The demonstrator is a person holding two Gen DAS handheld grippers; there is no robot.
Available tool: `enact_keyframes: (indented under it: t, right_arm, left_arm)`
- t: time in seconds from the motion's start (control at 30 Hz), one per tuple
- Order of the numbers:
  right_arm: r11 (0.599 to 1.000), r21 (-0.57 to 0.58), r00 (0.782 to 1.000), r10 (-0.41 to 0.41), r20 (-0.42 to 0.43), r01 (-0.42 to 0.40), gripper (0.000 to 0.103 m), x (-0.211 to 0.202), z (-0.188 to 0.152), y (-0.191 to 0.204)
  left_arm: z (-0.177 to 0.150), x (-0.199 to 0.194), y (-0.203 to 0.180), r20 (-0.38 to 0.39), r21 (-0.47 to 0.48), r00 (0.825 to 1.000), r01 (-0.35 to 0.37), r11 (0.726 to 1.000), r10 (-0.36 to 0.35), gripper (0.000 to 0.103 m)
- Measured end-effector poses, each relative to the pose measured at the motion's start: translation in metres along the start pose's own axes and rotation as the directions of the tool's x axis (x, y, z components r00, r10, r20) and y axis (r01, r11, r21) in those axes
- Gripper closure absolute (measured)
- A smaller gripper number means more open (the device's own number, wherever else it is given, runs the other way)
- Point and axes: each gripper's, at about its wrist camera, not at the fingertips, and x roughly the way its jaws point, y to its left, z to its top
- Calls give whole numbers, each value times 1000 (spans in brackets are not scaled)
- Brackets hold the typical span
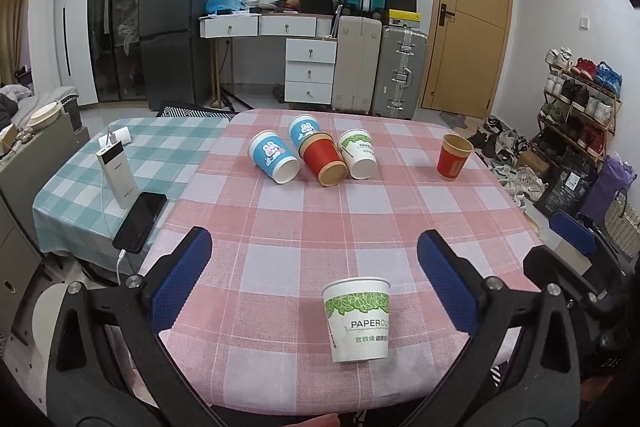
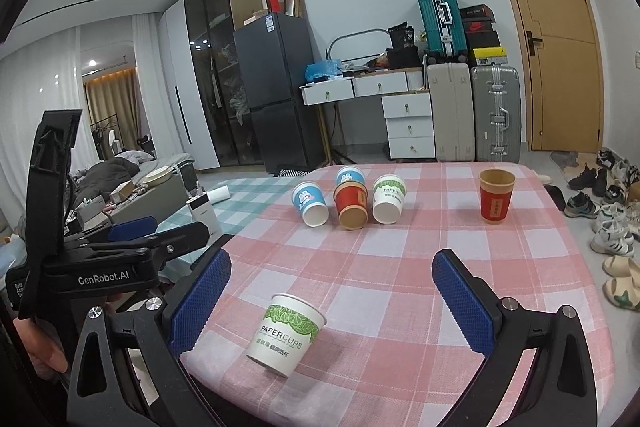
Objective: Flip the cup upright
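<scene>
A white paper cup with green leaves [image 1: 357, 319] stands upright near the front edge of the pink checked table [image 1: 360, 219]; it also shows in the right wrist view [image 2: 286, 333]. My left gripper [image 1: 314, 283] is open, its blue pads either side of the cup and apart from it. My right gripper [image 2: 332, 301] is open and empty, just right of the cup. At the far side several cups lie on their sides: two blue [image 1: 274, 157], a red [image 1: 324, 159] and a white [image 1: 358, 154]. A red cup [image 1: 454, 157] stands upright at the far right.
A green checked table [image 1: 132, 163] on the left holds a power bank [image 1: 118, 173] and a phone [image 1: 141, 221] on a cable. The left gripper's body [image 2: 112, 259] shows at the left of the right wrist view. Shoes [image 2: 612, 227] lie on the floor to the right.
</scene>
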Motion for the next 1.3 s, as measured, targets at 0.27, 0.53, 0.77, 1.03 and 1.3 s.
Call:
enact_keyframes:
  t: [0.27,0.53,0.77,1.03,1.3]
  right_arm:
    - [955,258,890,243,-387,-149,0,80,-25,-13]
    - [893,426,698,397,-596,-144,0,175,-37,-24]
    - [906,406,503,410,-761,-123,25,239,-44,-6]
    - [902,414,557,407,-724,-120,40,234,-25,-23]
    - [929,338,789,319,-525,-151,40,168,18,-66]
  left_arm:
    - [-11,-15,17,38,-33,999,-32,999,34,0]
    - [-43,-15,55,-6,-78,999,-34,996,34,0]
    - [-64,5,82,-92,-136,996,1,991,-14,0]
    - [-69,27,96,-125,-171,992,8,985,-30,0]
    - [-60,58,86,-156,-164,985,48,985,-74,0]
